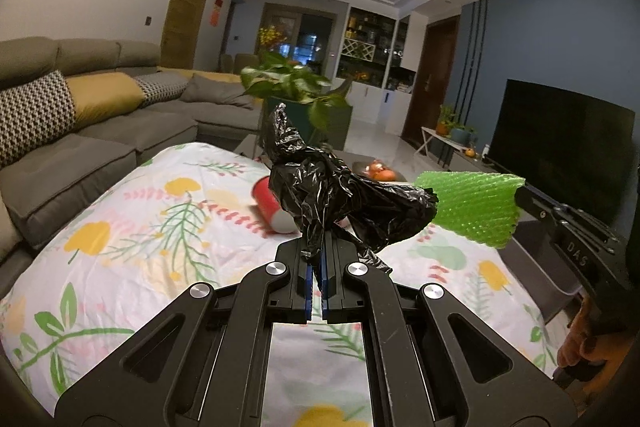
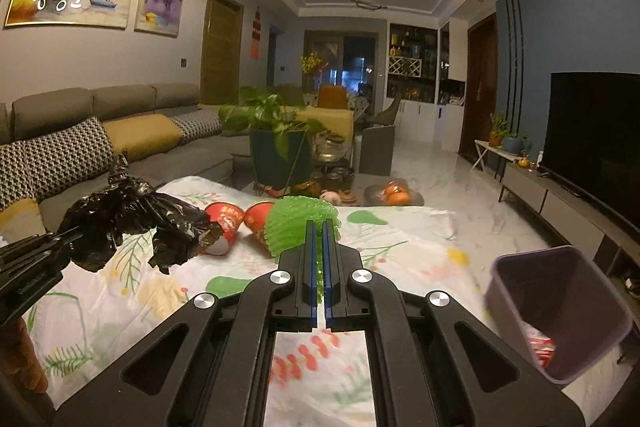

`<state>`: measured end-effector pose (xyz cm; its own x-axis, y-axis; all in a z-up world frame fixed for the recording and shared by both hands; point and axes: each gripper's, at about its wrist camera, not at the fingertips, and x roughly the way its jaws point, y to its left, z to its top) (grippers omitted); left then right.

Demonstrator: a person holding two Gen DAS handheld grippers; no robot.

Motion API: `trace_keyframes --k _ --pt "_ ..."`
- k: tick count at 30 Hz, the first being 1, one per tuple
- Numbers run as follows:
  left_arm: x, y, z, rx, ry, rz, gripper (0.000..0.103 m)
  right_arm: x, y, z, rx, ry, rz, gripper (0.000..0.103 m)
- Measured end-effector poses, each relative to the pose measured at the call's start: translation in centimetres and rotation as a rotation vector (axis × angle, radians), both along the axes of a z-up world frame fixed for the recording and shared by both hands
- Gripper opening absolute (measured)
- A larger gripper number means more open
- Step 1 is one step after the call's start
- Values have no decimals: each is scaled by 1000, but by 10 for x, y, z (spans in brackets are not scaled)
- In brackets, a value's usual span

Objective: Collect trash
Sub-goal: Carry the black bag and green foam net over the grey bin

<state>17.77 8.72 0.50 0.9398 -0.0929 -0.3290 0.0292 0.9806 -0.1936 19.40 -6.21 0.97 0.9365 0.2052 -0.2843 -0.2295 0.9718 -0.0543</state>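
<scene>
My left gripper [image 1: 317, 242] is shut on a crumpled black plastic bag [image 1: 340, 195], held up above the flower-patterned tablecloth [image 1: 120, 247]. The same black bag [image 2: 132, 223] hangs at the left of the right wrist view. My right gripper [image 2: 319, 227] is shut on a green foam net sleeve [image 2: 296, 227]; this green sleeve [image 1: 472, 207] also shows at the right of the left wrist view. Two red paper cups [image 2: 240, 223] lie on their sides on the cloth behind the bag. One red cup [image 1: 270, 205] shows partly behind the bag. A purple bin [image 2: 560, 311] with red scraps inside stands at the right.
A grey sofa [image 1: 100, 131] with cushions runs along the left. A potted green plant [image 2: 276, 143] stands beyond the table's far edge, with a plate of oranges [image 2: 394, 195] and small teaware near it. A dark television [image 2: 596, 139] on a low cabinet lines the right wall.
</scene>
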Motion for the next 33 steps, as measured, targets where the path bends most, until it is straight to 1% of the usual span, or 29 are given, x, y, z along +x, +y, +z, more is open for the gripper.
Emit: trace_keyframes --k 9,17,23,33 --pt "-12 -43 9 38 -11 -65 2 -26 -40 13 20 -39 -55 3" --pt "-13 -84 18 63 -28 -125 2 -38 -77 16 38 -59 -111 3" --pt "-5 -115 20 78 -33 -180 2 -41 -102 19 50 -71 -169 3" --pt "12 -193 28 97 -58 -290 2 -39 -153 20 58 -83 -274 3"
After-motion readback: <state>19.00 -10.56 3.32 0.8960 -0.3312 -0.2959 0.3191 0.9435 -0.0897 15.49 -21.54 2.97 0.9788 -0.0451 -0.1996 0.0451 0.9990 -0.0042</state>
